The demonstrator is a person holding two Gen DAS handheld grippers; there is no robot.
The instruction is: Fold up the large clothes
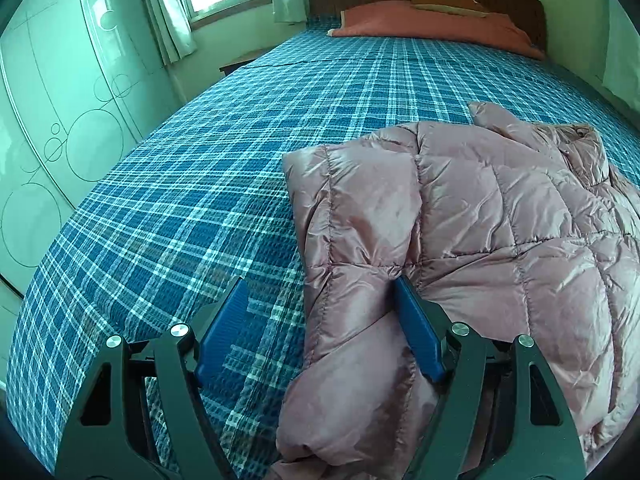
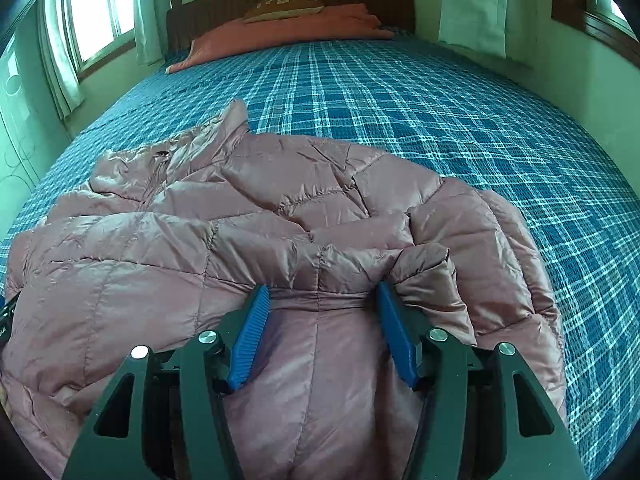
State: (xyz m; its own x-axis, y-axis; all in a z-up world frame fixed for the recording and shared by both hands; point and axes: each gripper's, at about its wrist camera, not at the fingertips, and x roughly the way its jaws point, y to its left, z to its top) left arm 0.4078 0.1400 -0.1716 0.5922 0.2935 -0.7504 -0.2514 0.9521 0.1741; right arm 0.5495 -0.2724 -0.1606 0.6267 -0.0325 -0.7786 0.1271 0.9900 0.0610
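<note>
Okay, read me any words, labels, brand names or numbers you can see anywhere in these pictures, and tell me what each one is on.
Brown cushion by the headboard: a row of pale letters, too blurred and distorted to read.
Black part at the left edge of the right wrist view: small white marks, too small and cut off to read.
Pink puffer jacket: no text visible.
Plaid bedspread, wardrobe doors: patterns only, no words.

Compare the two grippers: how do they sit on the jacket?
The left gripper straddles the jacket edge, one pad over the bedspread; the right gripper sits wholly over jacket. The left stands wider than the right. Both are open, gripping nothing.
</note>
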